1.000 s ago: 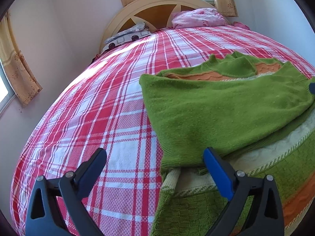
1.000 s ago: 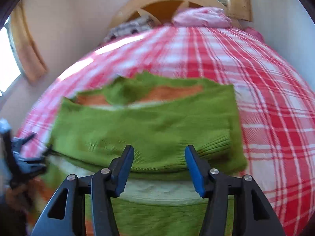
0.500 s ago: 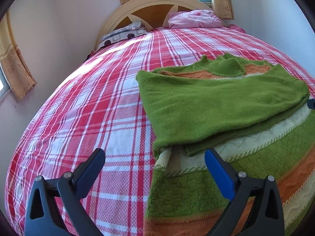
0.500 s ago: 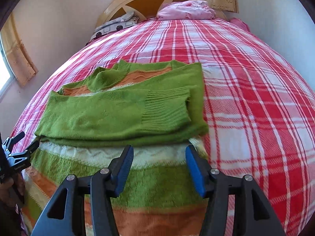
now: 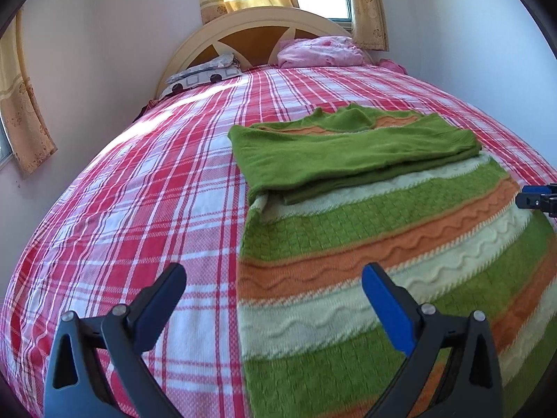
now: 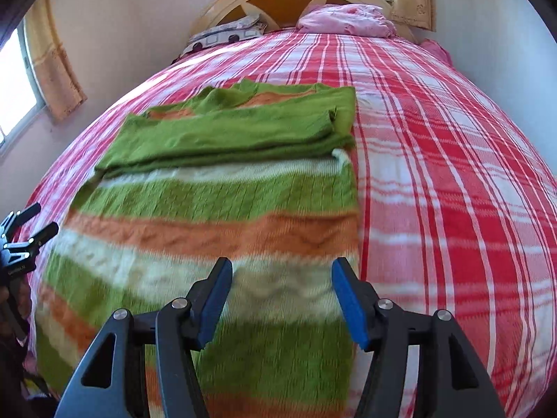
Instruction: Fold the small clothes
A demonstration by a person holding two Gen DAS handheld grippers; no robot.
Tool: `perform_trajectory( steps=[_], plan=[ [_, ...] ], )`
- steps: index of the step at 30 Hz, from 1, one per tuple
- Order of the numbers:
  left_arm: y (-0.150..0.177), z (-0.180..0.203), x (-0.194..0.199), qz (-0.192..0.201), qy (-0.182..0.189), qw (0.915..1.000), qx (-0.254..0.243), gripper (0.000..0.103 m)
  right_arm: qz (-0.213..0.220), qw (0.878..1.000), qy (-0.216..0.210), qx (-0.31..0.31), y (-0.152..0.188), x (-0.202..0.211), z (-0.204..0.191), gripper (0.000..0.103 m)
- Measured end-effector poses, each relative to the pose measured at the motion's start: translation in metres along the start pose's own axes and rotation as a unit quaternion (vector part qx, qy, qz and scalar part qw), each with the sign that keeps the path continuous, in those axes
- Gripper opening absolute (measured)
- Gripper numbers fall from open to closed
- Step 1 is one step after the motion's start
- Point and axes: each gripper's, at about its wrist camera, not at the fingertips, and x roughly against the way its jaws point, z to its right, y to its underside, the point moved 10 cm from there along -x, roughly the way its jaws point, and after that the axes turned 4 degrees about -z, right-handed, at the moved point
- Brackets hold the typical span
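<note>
Both spread jaws just above striped sweater (image 5: 365, 244), empty.

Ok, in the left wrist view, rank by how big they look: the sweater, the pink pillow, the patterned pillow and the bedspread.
1. bedspread
2. sweater
3. and 4. pink pillow and patterned pillow look alike, both far off; no ranking.

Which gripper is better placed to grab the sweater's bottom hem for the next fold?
Probably the right gripper: it is open with both fingers over the striped sweater. The left gripper, also open, straddles the sweater's side edge, with one finger over the plaid bedsheet.
</note>
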Motion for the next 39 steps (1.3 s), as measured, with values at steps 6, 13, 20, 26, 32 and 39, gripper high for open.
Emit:
perform_trajectory(
  steps=[6,13,20,26,32,39],
  plan=[
    [0.025,0.002,0.027,0.0,0.006,1.0,-0.003,0.103,-0.002,1.0,0.004,0.0,0.023,0.018,-0.003,0.061],
    [0.047,0.003,0.05,-0.006,0.017,0.9998,0.006,0.103,0.002,1.0,0.012,0.004,0.047,0.035,-0.004,0.061],
    [0.076,0.007,0.063,-0.034,0.024,0.9991,0.006,0.101,-0.006,0.999,0.025,0.027,0.075,0.051,-0.01,0.062],
    [0.119,0.01,0.083,-0.075,0.056,0.9949,0.036,0.084,-0.017,0.998,0.034,0.045,0.105,0.057,-0.014,0.062],
    [0.152,0.019,0.087,-0.121,0.101,0.9848,0.073,0.066,-0.01,0.999,0.03,0.035,0.113,0.06,-0.012,0.062],
    [0.166,0.029,0.079,-0.147,0.141,0.9742,0.098,0.049,-0.011,0.999,0.03,0.034,0.118,0.063,-0.011,0.063]
  ],
)
